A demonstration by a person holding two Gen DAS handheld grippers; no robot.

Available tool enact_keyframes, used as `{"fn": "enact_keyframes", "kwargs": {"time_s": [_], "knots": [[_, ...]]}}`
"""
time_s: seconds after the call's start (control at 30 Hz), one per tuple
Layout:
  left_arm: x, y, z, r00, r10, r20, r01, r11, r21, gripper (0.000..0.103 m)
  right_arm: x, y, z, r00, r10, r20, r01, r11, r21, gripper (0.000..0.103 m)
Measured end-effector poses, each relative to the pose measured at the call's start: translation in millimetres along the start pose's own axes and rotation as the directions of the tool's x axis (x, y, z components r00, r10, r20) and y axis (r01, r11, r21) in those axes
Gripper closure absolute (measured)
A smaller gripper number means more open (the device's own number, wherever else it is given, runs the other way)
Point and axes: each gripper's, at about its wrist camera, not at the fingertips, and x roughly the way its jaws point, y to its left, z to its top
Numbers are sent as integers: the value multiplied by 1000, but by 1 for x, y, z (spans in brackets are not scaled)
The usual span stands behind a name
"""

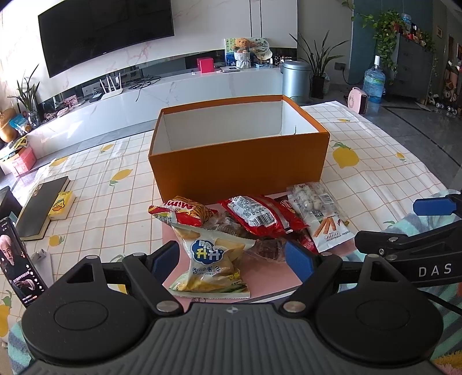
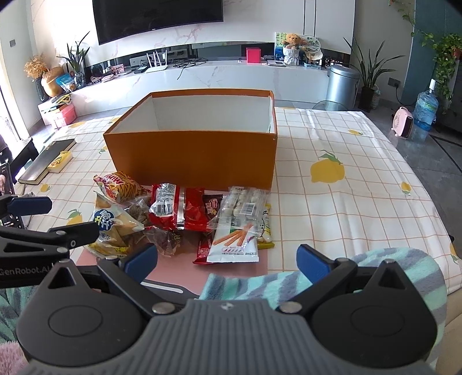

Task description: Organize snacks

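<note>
Trouble could start at the one orange box (image 1: 239,164), mid-frame and bare inside as far as I can see: its tall near wall could catch a bag I carry too low. The snack pile (image 1: 245,228) sits lower centre, touching that wall; I count roughly eight overlapping packets, so lifting the potato-stick bag (image 1: 213,259) may drag its neighbours. My left gripper (image 1: 231,259) and right gripper (image 2: 228,259) both gape wide, holding nothing.

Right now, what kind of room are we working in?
Most likely a home living room: a big wall-mounted TV above a long white media console, houseplants, and a table with a lemon-print tablecloth.
</note>
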Motion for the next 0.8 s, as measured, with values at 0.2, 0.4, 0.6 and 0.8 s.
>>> {"fn": "enact_keyframes", "kwargs": {"time_s": [0.2,0.4,0.6,0.8], "knots": [[1,1,0,1000,0,0,0,1000,-1,6,1,-1,0,1000,-4,-3,4,1000,3,4],[1,2,-1,1000,-2,0,2,1000,-2,6,1,-1,-1,1000,-9,-6,9,1000,4,4],[1,3,-1,1000,-1,0,1,1000,-5,6,1,0,0,1000,-13,-8,13,1000,-2,4],[1,4,-1,1000,-2,-1,2,1000,-12,6,2,0,-1,1000,-18,-12,18,1000,-4,4]]}}
